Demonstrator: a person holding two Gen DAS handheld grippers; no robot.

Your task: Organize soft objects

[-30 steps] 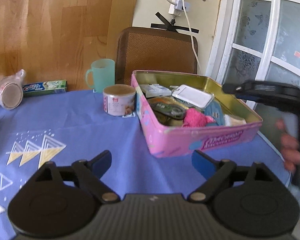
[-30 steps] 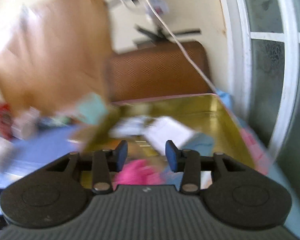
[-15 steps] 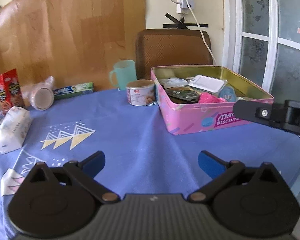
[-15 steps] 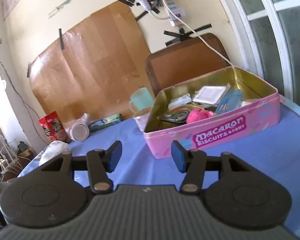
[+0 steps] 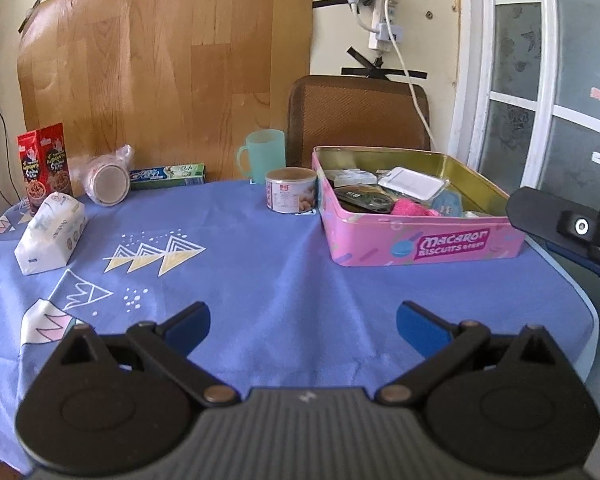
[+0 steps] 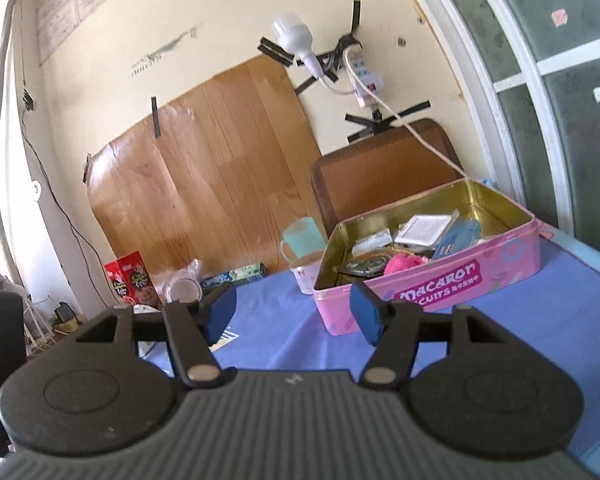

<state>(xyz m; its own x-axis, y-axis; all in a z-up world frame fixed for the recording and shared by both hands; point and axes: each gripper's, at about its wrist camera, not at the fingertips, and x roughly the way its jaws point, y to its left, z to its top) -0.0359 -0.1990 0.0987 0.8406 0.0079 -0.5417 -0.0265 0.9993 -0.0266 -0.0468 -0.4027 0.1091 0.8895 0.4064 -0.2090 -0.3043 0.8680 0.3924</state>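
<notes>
A pink biscuit tin (image 5: 428, 242) stands open at the right of the blue tablecloth; it also shows in the right wrist view (image 6: 460, 280). Inside lie a pink soft ball (image 5: 410, 208) (image 6: 402, 264), a white packet (image 5: 414, 182), a blue pouch (image 6: 458, 238) and other small items. A white soft tissue pack (image 5: 50, 236) lies at the left. My left gripper (image 5: 302, 324) is open and empty, low over the near cloth. My right gripper (image 6: 292, 312) is open and empty, in front of the tin; its side shows in the left wrist view (image 5: 568, 228).
A tin can (image 5: 290, 196), a green mug (image 5: 262, 154), a toothpaste box (image 5: 168, 176), a wrapped cup (image 5: 108, 178) and a red snack box (image 5: 44, 164) stand along the back. A brown chair (image 5: 358, 114) is behind the table. The table edge (image 5: 580, 292) curves at right.
Both grippers have pulled back and away from the tin. The right gripper has left the tin empty and opened wider. The pink ball stays in the tin.
</notes>
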